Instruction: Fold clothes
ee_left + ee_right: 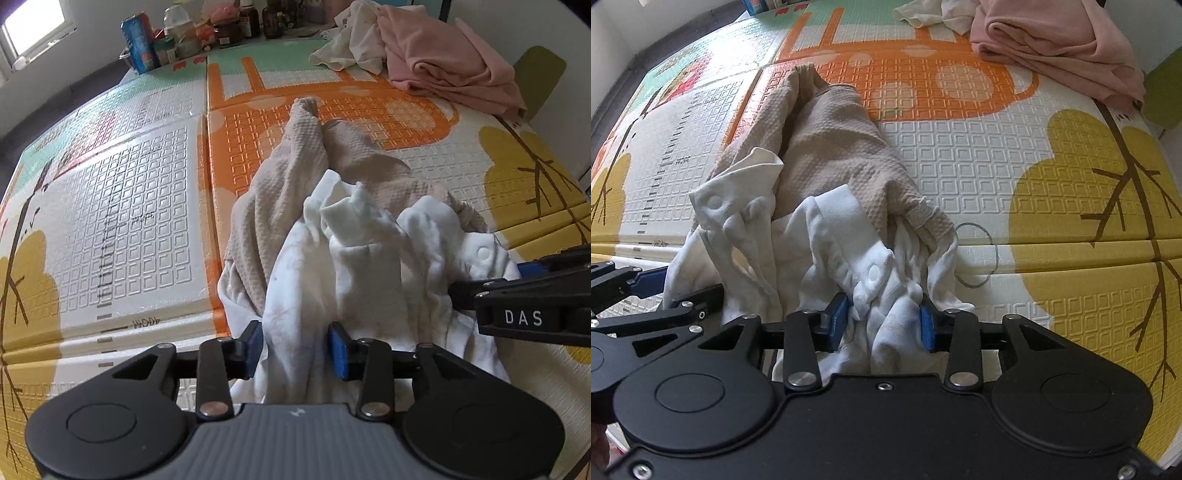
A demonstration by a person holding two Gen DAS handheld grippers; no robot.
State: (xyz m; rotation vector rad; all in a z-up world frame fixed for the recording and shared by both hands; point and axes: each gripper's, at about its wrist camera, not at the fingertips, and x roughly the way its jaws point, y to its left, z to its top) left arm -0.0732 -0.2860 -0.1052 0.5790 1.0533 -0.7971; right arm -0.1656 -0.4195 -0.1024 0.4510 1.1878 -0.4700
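Observation:
A white and beige garment (295,206) lies bunched on the patterned play mat (129,206), its beige waffle part stretching away from me and its white part with snap buttons nearest. My left gripper (297,347) is shut on a thick fold of the white cloth. In the right wrist view the same garment (834,162) fills the middle, and my right gripper (884,325) is shut on another bunch of its white cloth. The two grippers sit side by side; the right one shows at the left view's right edge (524,291).
A pink garment (443,62) and a cream one (354,37) are heaped at the far right of the mat. Bottles, jars and a blue can (138,42) stand along the far edge. Bare mat lies to the left and to the right (1052,192).

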